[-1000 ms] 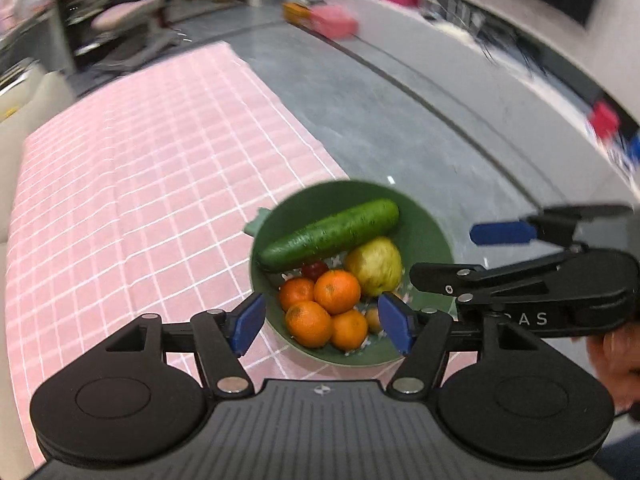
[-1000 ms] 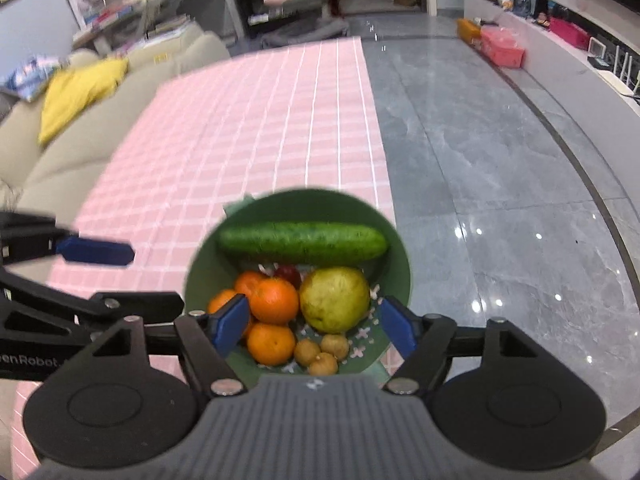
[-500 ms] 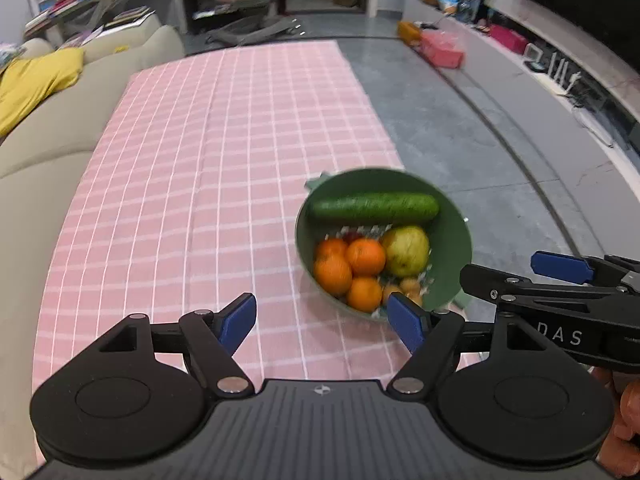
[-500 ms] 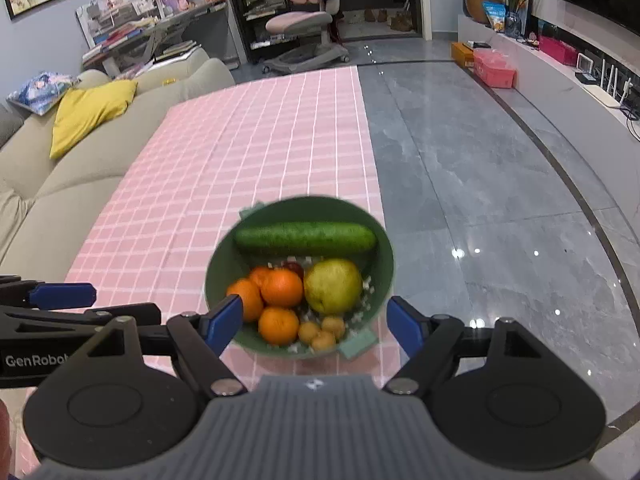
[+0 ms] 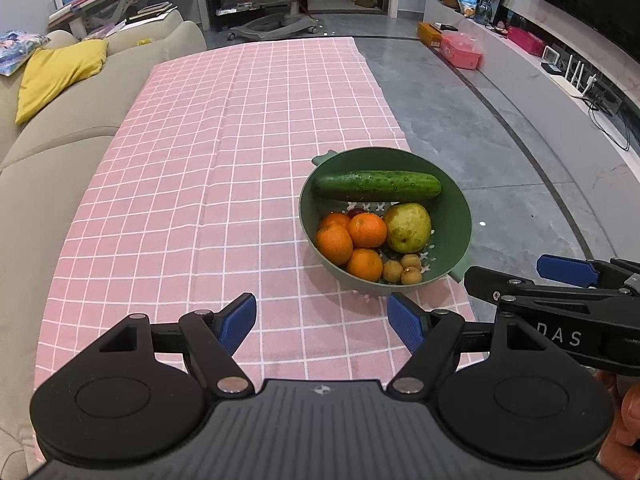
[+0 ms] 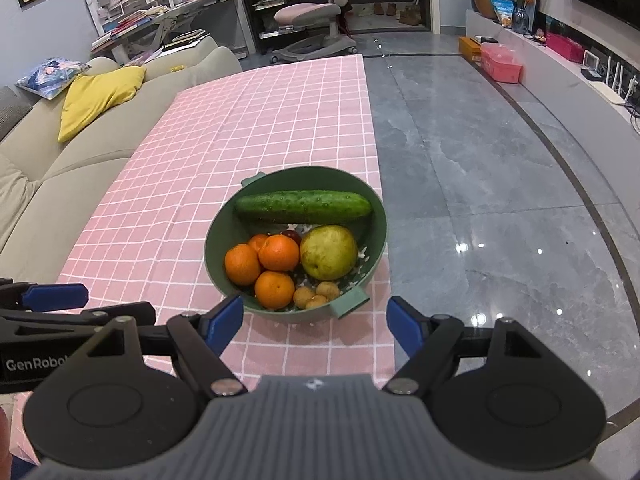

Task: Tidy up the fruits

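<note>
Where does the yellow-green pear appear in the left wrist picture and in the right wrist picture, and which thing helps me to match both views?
Left wrist view: the pear lies right of centre, in the right part of the green bowl.
Right wrist view: the pear lies near the centre, again in the bowl's right part.
Shared landmark: the cucumber lies just behind the pear in both views.

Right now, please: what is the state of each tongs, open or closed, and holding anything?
Left tongs: open, holding nothing.
Right tongs: open, holding nothing.
</note>
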Tool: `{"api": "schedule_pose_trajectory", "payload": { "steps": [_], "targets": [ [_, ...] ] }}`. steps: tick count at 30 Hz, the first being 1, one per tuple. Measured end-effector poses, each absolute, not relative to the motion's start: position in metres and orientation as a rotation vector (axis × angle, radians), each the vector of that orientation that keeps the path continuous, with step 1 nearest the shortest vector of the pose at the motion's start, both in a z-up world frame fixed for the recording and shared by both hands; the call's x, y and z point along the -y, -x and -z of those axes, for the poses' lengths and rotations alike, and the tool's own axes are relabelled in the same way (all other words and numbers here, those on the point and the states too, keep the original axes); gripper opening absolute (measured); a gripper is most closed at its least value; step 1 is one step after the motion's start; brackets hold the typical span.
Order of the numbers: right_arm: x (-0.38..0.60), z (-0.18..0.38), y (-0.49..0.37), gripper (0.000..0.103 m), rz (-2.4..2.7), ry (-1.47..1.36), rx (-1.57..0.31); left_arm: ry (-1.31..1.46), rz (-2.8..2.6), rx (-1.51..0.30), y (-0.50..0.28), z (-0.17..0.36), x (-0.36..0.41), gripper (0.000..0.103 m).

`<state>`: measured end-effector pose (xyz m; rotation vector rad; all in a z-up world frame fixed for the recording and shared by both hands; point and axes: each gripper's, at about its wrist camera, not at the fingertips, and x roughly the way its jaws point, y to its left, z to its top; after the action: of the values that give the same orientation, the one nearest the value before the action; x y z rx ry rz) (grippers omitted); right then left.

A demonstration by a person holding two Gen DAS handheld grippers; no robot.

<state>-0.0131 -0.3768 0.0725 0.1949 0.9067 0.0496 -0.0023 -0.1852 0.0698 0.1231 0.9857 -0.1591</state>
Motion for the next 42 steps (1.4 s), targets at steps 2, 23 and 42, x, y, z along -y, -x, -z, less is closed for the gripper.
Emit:
{"api": "schedule_pose_trajectory", "payload": {
  "steps": [2,23,42],
  "targets": [
    [0.3770,-0.0723,0.0147,0.075,-0.053,-0.197,-0.907,-0.122,0.156,-0.986,0.0044,-0.0704,0.1853,0.088],
    [0.3804,-0.0741,0.0190,0.074,-0.053,-0.196,-0.897,-0.123,0.159,-0.984,0.0074,-0.0737,0.1883,0.088],
    [0.3815,-0.0759,0.0190,0.074,-0.048,-0.194,-0.898,-0.124,0.163,-0.983,0.0072,-0.0740,0.1891,0.088]
  ]
}}
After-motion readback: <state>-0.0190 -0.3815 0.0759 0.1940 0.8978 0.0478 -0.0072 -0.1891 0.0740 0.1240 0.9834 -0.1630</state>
